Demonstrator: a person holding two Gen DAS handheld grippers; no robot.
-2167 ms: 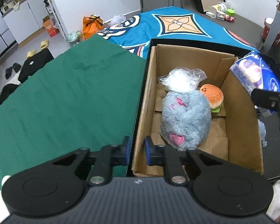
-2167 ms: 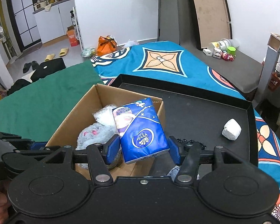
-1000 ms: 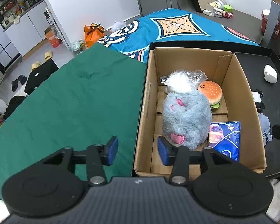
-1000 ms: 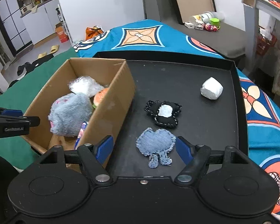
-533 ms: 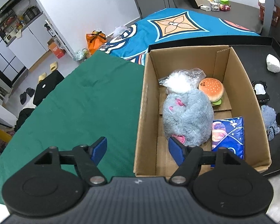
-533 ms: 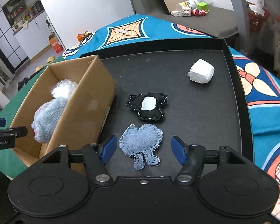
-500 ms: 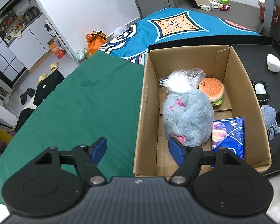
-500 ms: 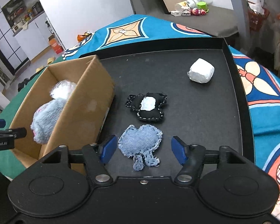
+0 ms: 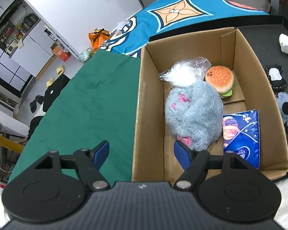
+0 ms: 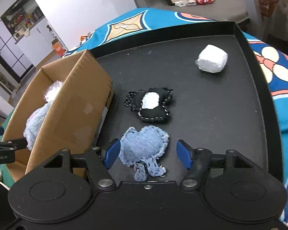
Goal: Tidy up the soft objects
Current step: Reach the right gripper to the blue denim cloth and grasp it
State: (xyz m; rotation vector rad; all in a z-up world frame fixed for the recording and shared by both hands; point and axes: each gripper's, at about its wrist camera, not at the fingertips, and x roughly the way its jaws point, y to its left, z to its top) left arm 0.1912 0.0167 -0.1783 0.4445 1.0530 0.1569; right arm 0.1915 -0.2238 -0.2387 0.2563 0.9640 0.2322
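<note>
Tissue pack [image 9: 240, 134] now dropped in box [image 9: 274, 103]; right tongs [image 10: 146, 153] released, straddling denim patch [image 10: 144, 143], likely next. Left tongs [image 9: 141, 151] released, idle.

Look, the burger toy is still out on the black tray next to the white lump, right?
No. The burger toy is inside the cardboard box, beside the grey plush; the left wrist view shows it. The white lump is on the black tray.

light: even, bright indoor | shadows: soft, lying close under objects | glare: faint sheen showing on black tray [image 10: 211, 99] | focus: sharp | edges: fisheye bending strongly
</note>
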